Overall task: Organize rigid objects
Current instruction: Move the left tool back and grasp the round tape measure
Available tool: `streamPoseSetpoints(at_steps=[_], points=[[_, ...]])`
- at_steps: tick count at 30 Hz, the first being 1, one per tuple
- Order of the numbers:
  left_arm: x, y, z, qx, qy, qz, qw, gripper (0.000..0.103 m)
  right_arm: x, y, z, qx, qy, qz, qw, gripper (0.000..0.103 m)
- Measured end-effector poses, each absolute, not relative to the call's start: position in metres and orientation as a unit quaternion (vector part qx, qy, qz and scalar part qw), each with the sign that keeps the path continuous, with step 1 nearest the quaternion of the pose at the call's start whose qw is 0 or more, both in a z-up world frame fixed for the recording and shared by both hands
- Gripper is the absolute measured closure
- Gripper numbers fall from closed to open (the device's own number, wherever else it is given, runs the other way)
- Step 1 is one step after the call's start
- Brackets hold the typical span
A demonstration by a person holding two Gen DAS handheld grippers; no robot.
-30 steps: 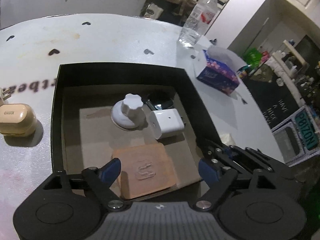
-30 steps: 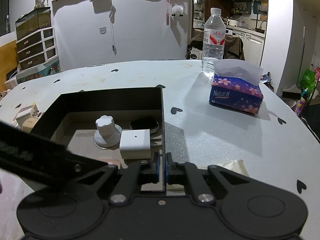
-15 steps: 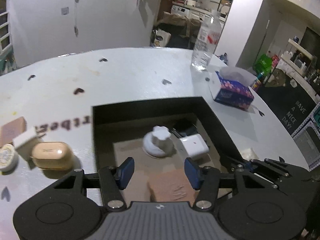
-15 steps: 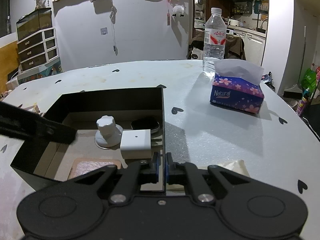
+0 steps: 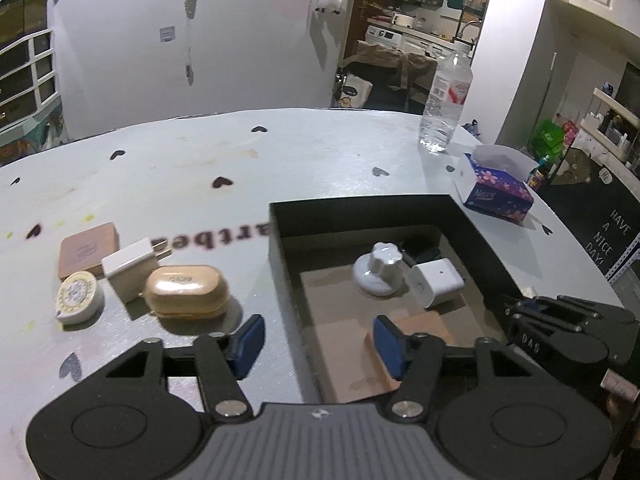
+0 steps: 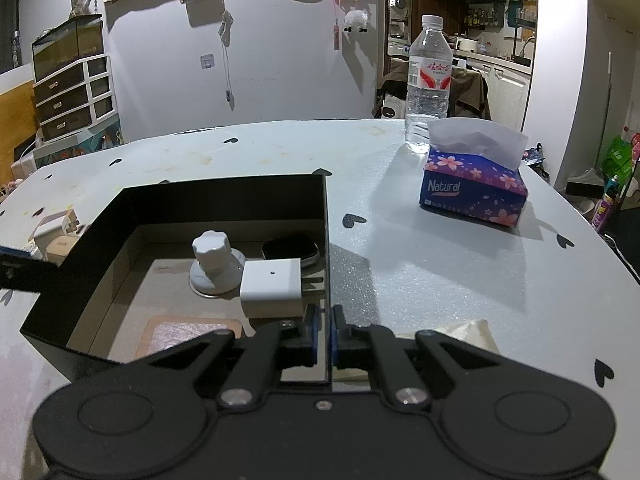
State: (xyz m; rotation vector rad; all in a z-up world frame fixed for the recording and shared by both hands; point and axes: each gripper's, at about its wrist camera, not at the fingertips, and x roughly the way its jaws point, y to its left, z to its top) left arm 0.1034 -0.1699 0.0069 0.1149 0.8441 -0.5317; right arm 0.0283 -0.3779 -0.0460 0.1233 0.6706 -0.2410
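A black box [image 5: 276,236] sits on the white table; it also shows in the right wrist view [image 6: 224,200]. Inside lie a white knob [image 5: 378,272], a white charger [image 5: 436,288], a dark case [image 6: 290,250] and a tan flat pad [image 5: 424,326]. Left of the box lie a beige earbud case [image 5: 186,292], a white plug [image 5: 130,268], a tan pad [image 5: 88,248] and a round tin [image 5: 78,298]. My left gripper [image 5: 316,346] is open and empty above the box's left wall. My right gripper [image 6: 324,334] is shut on the box's right wall.
A water bottle [image 6: 428,84] and a blue tissue box [image 6: 474,186] stand at the table's far right. A folded beige paper [image 6: 448,334] lies right of the box. The table edge drops off at the right, with floor clutter beyond.
My left gripper has risen out of the box and swung left, empty, with the tan pad left inside. The loose items left of the box have come into view. The right gripper has not moved.
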Motion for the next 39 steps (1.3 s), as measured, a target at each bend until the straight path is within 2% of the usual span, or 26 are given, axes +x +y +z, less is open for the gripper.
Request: streamPoseSetpoints(at_steps=[4, 6, 9, 25, 34, 39], points=[[0.102, -0.159, 0.005, 0.052, 0.399, -0.247, 0.882, 0.021, 0.028, -0.378, -0.046, 0.060, 0.328, -0.118, 0.935, 0.096], [0.101, -0.152, 0.005, 0.048, 0.391, -0.242, 0.887, 0.007, 0.028, -0.378, -0.046, 0.060, 0.328, -0.118, 0.935, 0.096], [0.101, -0.140, 0.003, 0.042, 0.381, -0.233, 0.894, 0.001, 0.028, -0.378, -0.046, 0.060, 0.328, -0.118, 0.935, 0.096], [0.111, -0.050, -0.046, 0.005, 0.388, -0.148, 0.910, 0.000, 0.029, -0.378, -0.046, 0.060, 0.328, -0.118, 0.935, 0.095], [0.120, -0.029, -0.061, 0.012, 0.383, -0.122, 0.915, 0.000, 0.028, -0.378, -0.046, 0.060, 0.328, -0.118, 0.935, 0.094], [0.149, -0.013, -0.068, -0.033, 0.374, -0.078, 0.923, 0.002, 0.029, -0.378, -0.046, 0.060, 0.328, -0.118, 0.935, 0.094]])
